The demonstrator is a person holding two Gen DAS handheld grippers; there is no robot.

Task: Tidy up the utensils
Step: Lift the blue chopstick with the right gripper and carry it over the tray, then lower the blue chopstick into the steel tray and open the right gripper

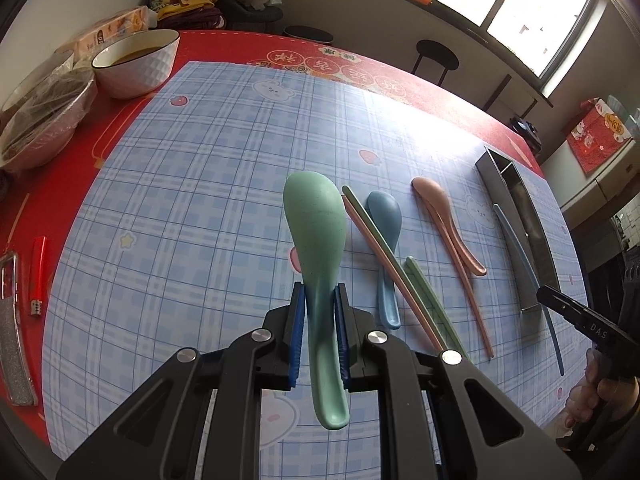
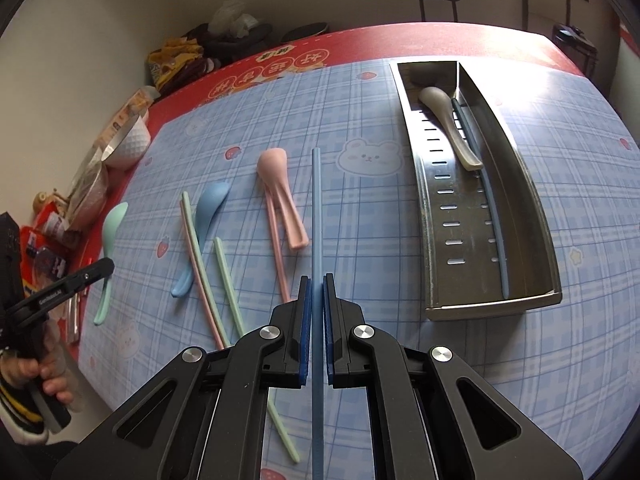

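My left gripper (image 1: 319, 296) is shut on a green spoon (image 1: 318, 232) and holds it above the blue checked mat. My right gripper (image 2: 317, 286) is shut on a blue chopstick (image 2: 316, 216), left of the steel utensil tray (image 2: 532, 200). The tray holds a grey spoon (image 2: 444, 120) and a blue chopstick (image 2: 490, 200). On the mat lie a blue spoon (image 1: 385, 220), a pink spoon (image 1: 444, 216), a pink chopstick (image 1: 384, 256) and green chopsticks (image 1: 430, 300). In the right wrist view the green spoon (image 2: 110, 240) hangs in the left gripper (image 2: 105, 268).
A white bowl (image 1: 136, 60) and a plastic-covered bowl (image 1: 44, 116) stand at the table's far left on the red cloth (image 1: 72, 184). A red lighter (image 1: 38, 272) lies near the left edge. Stools (image 1: 436, 56) stand beyond the table.
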